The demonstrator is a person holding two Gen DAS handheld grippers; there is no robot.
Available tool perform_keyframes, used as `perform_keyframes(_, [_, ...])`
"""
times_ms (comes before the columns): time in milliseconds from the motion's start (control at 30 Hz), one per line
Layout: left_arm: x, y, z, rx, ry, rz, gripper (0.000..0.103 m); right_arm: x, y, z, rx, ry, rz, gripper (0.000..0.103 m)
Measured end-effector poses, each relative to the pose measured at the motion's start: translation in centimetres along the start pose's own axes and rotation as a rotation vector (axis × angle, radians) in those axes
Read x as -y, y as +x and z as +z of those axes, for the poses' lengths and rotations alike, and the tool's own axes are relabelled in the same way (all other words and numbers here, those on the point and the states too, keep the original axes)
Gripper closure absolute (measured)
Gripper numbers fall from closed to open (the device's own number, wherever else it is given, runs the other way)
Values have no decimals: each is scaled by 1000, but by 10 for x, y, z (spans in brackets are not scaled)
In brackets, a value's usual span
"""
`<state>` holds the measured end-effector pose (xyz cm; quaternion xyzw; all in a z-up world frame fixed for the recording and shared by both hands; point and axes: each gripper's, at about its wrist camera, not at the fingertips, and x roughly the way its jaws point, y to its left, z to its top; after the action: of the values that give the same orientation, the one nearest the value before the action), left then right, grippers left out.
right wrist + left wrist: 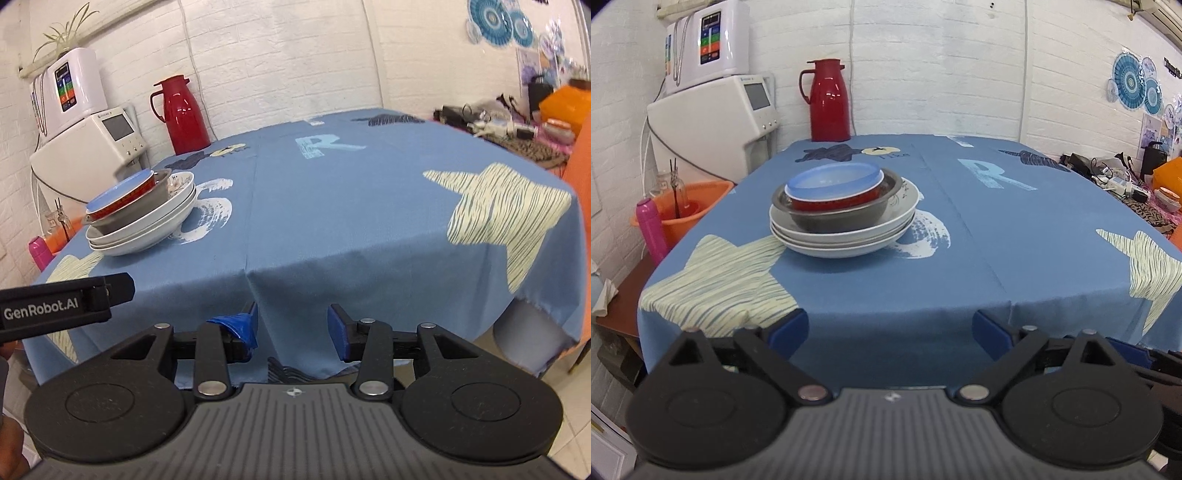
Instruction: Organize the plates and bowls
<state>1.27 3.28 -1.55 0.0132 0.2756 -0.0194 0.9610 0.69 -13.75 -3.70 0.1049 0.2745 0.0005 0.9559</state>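
Observation:
One stack of dishes stands on the blue tablecloth (979, 258): white plates (846, 236) at the bottom, a grey bowl (842, 216) in them, then a red bowl (831, 201) and a light blue bowl (833, 181) on top. The right wrist view shows the same white plates (147, 230), tilted by the lens, at the left. My left gripper (890, 330) hangs open before the table's front edge, well short of the stack. My right gripper (291, 328) is open too, off the front edge, with nothing between its fingers. Part of the left gripper's body (55, 306) shows at the left of the right wrist view.
A red thermos jug (829, 99) stands at the table's back left by the brick wall. White appliances (713, 110) and an orange basin (687, 206) with a pink bottle (652, 225) sit left of the table. Cluttered items (1126, 181) lie off the right side.

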Motion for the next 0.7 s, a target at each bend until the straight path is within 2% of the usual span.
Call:
perform_keyframes(467, [0, -2, -3, 10, 5, 18, 9, -8, 0, -2, -2, -33, 13, 74])
perform_keyframes(700, [6, -3, -4, 5, 33, -2, 9, -8, 0, -3, -8, -26, 21, 73])
